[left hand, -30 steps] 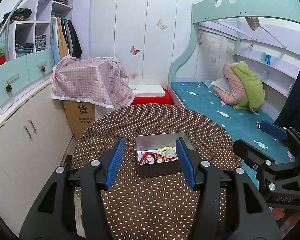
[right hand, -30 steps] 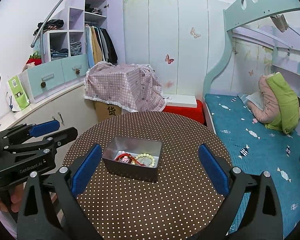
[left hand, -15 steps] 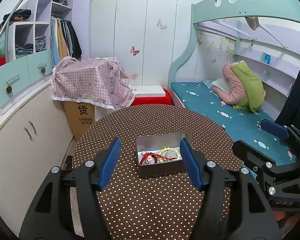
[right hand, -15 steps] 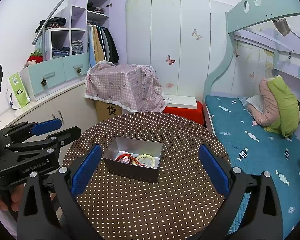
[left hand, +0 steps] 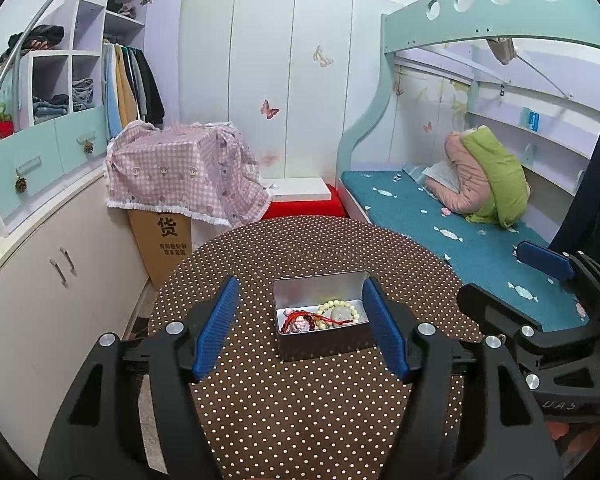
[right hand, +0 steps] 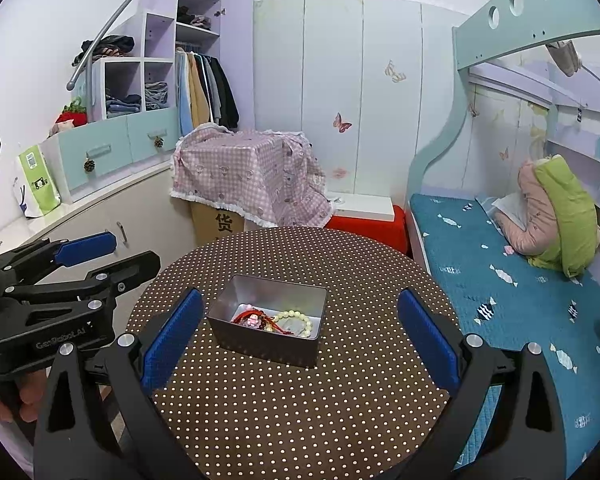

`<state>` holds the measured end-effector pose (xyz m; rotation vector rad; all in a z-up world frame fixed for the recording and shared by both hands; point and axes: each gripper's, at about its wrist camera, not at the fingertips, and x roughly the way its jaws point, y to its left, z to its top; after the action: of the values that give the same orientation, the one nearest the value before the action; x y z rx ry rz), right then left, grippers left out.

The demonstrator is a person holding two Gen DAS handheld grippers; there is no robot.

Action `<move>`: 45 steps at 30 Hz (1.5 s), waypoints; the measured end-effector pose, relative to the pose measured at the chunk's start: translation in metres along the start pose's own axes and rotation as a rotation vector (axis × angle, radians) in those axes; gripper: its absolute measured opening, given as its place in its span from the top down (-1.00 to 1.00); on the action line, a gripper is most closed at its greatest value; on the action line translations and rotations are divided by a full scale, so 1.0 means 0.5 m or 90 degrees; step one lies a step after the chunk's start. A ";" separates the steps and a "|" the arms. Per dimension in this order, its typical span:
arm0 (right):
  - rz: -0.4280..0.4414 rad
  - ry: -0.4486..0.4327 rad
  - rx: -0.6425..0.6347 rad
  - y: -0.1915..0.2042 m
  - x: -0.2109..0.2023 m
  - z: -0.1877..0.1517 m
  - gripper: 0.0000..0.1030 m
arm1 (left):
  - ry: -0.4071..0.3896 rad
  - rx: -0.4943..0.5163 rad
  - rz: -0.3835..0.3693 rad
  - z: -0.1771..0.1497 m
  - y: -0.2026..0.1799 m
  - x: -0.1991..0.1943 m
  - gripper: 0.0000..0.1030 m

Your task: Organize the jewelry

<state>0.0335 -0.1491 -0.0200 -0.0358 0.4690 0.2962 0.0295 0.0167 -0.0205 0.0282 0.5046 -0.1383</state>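
Sitting ahead of both spread claws, left claw (left hand: 300, 328) and right claw (right hand: 300, 338), the jewelry tin (left hand: 322, 314) lies untouched.

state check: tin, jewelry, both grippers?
metal tin: lidless, upright on the table
pale bead bracelet: inside the tin
red cord bracelet: inside the tin, tangled
left gripper: open, empty
right gripper: open, empty

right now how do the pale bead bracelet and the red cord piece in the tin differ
The pale bracelet is an open ring of cream beads lying flat; the red cord piece is a tangle of red cord and dark red beads with a pink charm. The bracelet sits right of the cord piece. Both lie in the tin, overlapping.
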 end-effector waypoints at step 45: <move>-0.006 0.002 0.004 -0.002 -0.002 0.006 -0.85 | -0.001 -0.004 0.018 0.004 0.018 0.006 -0.72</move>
<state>0.0343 -0.1502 -0.0172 -0.0315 0.4726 0.2855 0.0341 0.0254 -0.0203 0.0288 0.5033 -0.1083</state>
